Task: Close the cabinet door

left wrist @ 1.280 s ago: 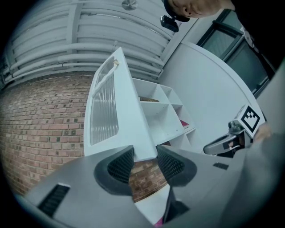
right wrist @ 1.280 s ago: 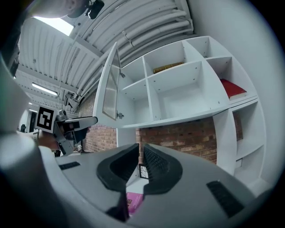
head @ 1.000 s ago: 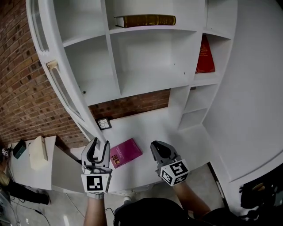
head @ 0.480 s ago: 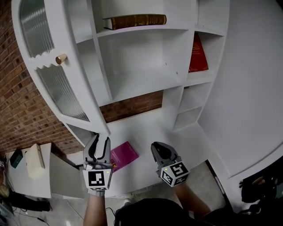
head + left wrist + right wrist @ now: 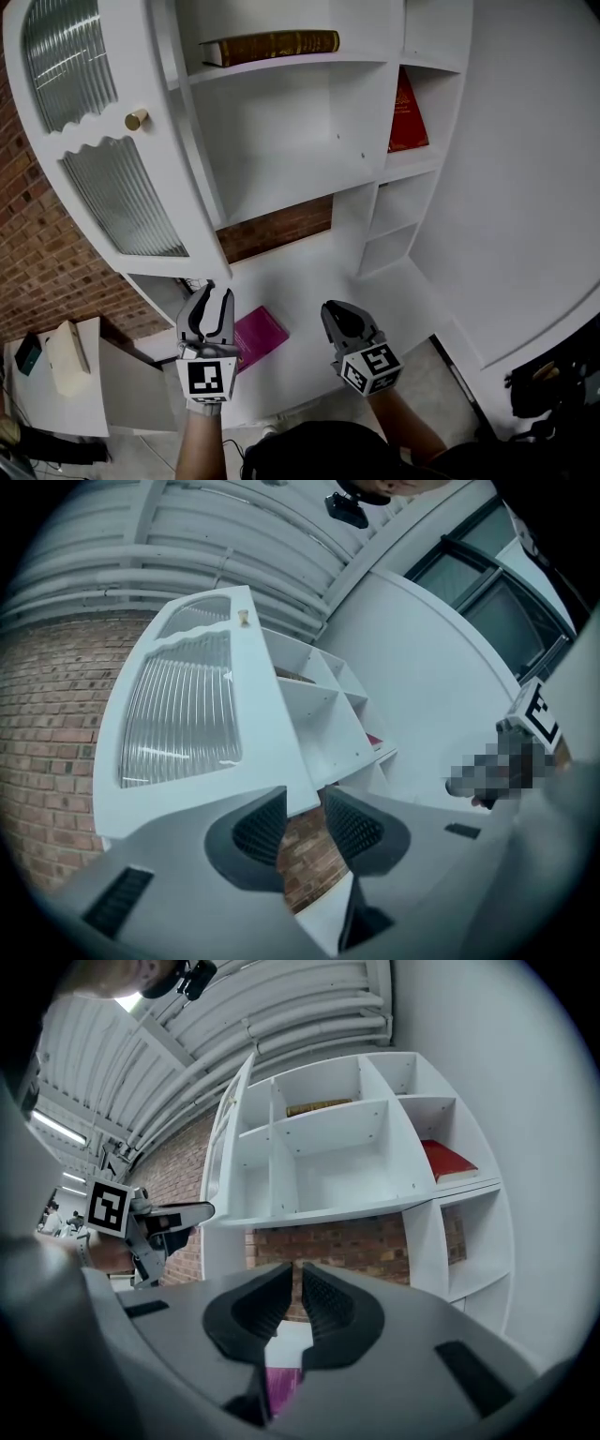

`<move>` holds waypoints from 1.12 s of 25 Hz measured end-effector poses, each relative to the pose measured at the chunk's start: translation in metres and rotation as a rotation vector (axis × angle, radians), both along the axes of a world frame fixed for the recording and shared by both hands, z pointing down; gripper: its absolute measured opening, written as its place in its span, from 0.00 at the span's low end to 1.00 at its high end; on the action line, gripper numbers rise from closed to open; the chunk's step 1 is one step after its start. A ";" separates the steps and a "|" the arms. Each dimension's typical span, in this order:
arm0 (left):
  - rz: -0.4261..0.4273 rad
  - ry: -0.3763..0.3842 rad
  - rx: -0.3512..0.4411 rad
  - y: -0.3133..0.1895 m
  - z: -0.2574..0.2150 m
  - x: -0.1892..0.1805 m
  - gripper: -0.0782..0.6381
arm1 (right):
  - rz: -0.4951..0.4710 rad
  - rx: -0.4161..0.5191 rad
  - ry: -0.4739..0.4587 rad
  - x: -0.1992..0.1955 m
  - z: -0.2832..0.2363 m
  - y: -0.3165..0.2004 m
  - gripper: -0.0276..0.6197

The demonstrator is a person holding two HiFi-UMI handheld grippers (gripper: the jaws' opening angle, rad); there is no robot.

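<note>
Caught the cabinet door point(image 5: 94, 133) swung partly open at the left, lower corner right by the tips of the left gripper point(image 5: 210, 292), with jaws spread, just closing a bit, pinching nothing. Held both out near, roughly level, right gripper point(image 5: 330, 311) almost pressed together, empty.

no readable text, brown book's spine point(image 5: 272, 44) — illegible
</note>
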State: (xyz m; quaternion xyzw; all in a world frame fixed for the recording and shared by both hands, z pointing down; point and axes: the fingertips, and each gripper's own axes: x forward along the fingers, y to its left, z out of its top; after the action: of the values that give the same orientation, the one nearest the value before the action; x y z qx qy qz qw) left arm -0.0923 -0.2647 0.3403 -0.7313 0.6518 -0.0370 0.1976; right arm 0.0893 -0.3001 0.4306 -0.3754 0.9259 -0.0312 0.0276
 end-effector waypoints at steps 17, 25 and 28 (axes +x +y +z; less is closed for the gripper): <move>0.010 0.078 0.022 -0.039 -0.006 -0.034 0.13 | 0.110 -0.006 0.018 0.005 0.003 -0.013 0.11; 0.052 0.103 0.011 -0.048 -0.003 -0.038 0.12 | 0.184 -0.031 0.038 0.010 0.010 -0.012 0.11; 0.064 0.104 0.007 -0.052 -0.005 -0.039 0.12 | 0.195 -0.022 0.032 0.008 0.013 -0.011 0.11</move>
State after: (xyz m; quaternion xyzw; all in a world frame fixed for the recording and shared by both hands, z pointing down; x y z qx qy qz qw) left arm -0.1308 -0.3163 0.3350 -0.7520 0.6375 0.0099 0.1670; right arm 0.0972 -0.3114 0.4434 -0.4645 0.8849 -0.0327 0.0117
